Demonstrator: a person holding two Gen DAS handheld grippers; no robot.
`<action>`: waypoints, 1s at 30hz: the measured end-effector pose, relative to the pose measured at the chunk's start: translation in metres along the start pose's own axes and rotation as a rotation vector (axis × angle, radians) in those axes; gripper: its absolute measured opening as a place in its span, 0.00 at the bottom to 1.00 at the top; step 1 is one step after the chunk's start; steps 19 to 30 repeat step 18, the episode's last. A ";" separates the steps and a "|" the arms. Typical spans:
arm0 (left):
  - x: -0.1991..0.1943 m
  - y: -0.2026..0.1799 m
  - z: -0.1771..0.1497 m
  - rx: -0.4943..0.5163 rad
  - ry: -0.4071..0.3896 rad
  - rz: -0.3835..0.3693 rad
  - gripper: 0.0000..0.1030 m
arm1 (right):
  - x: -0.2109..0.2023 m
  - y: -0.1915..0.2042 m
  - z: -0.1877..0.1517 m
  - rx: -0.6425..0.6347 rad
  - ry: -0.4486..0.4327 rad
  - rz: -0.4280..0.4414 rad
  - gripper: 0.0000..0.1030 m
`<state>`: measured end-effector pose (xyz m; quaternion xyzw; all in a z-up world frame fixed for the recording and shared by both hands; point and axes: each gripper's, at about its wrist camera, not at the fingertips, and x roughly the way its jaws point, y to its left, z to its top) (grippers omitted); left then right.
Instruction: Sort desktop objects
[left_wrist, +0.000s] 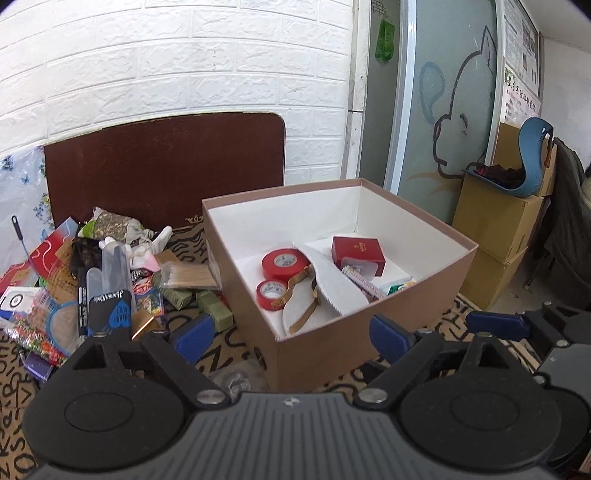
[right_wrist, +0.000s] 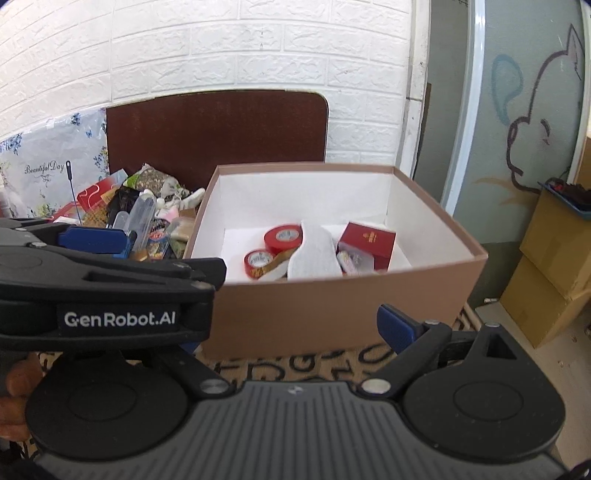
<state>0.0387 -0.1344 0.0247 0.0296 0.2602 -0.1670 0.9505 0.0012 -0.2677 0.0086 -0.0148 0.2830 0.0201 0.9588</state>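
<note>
Both tongs gape empty — left gripper (left_wrist: 291, 338), right gripper (right_wrist: 295, 332) — before the box (left_wrist: 332, 343)

White faux-brick wall (left_wrist: 184, 55) out back, dark brown board (left_wrist: 162, 166) leaning on it, frosted glass door with a cat doodle (left_wrist: 454, 110), stacked cardboard boxes (left_wrist: 495, 236) beside it.

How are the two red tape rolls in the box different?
The bigger tape roll sits farther back in the box, while the smaller tape roll lies nearer the front wall. A gold-edged strap touches the smaller roll's side; whether it touches the bigger one is unclear. Both are red with white printed cores, lying left of the white divider.
</note>
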 end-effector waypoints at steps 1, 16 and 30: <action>-0.001 0.001 -0.004 -0.006 0.007 -0.003 0.93 | 0.001 0.002 -0.004 0.003 0.008 0.000 0.91; -0.005 0.003 -0.028 -0.007 0.052 -0.021 0.93 | 0.002 0.016 -0.028 0.009 0.058 -0.002 0.91; -0.006 0.002 -0.028 -0.003 0.050 -0.019 0.93 | 0.002 0.016 -0.028 0.009 0.058 -0.001 0.91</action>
